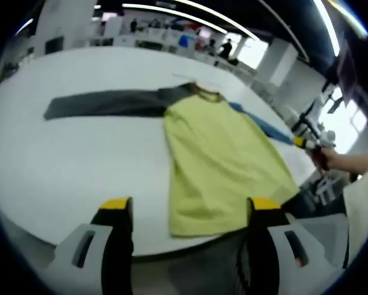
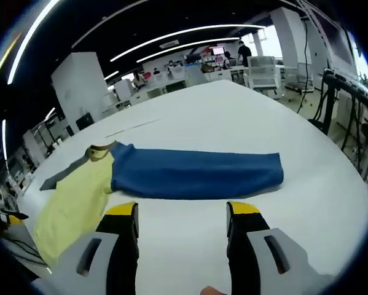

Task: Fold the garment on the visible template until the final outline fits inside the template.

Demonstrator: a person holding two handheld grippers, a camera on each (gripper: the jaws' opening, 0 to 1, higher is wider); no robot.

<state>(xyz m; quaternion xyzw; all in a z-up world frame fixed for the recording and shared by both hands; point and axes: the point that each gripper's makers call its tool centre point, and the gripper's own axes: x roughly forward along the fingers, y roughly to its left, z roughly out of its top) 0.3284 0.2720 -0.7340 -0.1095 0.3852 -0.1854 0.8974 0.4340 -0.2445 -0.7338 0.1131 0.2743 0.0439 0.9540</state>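
Observation:
A long-sleeved shirt lies flat on the white table [image 1: 67, 166]. Its body [image 1: 220, 160] is yellow, one sleeve [image 1: 104, 103] is grey and stretched out to the left, and the other sleeve [image 1: 263, 125] is blue. My left gripper [image 1: 190, 206] is open, hovering short of the shirt's hem at the table's near edge. In the right gripper view the blue sleeve [image 2: 196, 174] lies straight across, with the yellow body [image 2: 73, 203] and collar [image 2: 101, 150] at the left. My right gripper [image 2: 182, 212] is open just in front of the blue sleeve, not touching it. In the left gripper view the right gripper [image 1: 308, 142] appears by the sleeve's end.
A thin pale line [image 2: 134, 127] marks the table beyond the collar. A hand [image 1: 334, 158] holds the right gripper at the table's right side. Desks, chairs [image 2: 263, 70] and people stand far behind the table. Cables and stands [image 2: 346, 98] are off its right edge.

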